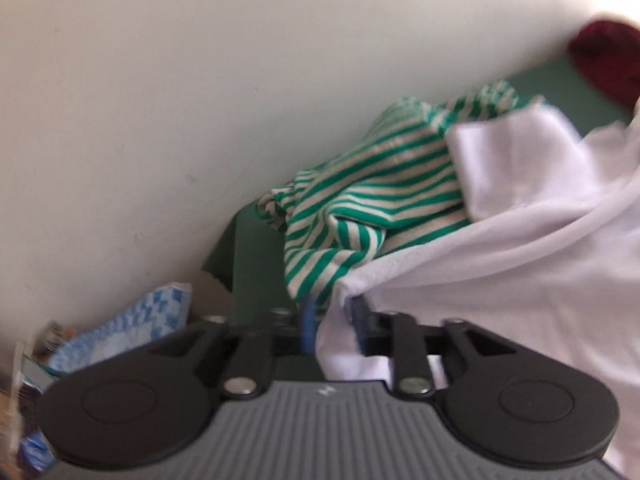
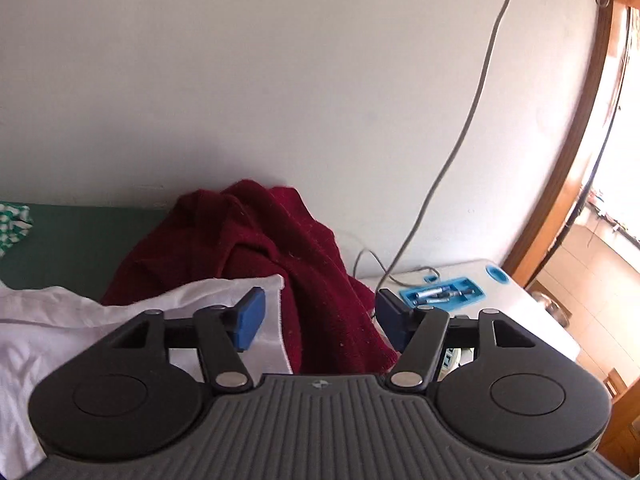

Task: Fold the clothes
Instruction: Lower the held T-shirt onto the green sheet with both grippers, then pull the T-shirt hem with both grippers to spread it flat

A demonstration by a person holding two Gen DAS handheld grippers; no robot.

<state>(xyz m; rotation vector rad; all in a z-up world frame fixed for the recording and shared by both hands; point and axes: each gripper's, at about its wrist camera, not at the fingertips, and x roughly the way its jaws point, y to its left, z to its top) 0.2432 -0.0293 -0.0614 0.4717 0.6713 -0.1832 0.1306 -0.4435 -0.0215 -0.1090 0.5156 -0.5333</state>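
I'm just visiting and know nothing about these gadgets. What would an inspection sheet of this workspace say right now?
Surface: green cloth-covered surface against a pale wall.
Job's things: white garment spread in front; green-striped garment crumpled behind it; dark red garment heaped by the wall.
Clutter: blue checked cloth off the surface's edge; blue tray of small tools on a white side table.
Grippers: left gripper has a fold of white fabric between its blue pads; whether they press is unclear. right gripper is open, empty.
Cables: grey cable hangs down the wall to the side table.
Surroundings: wooden door frame, bright beyond.
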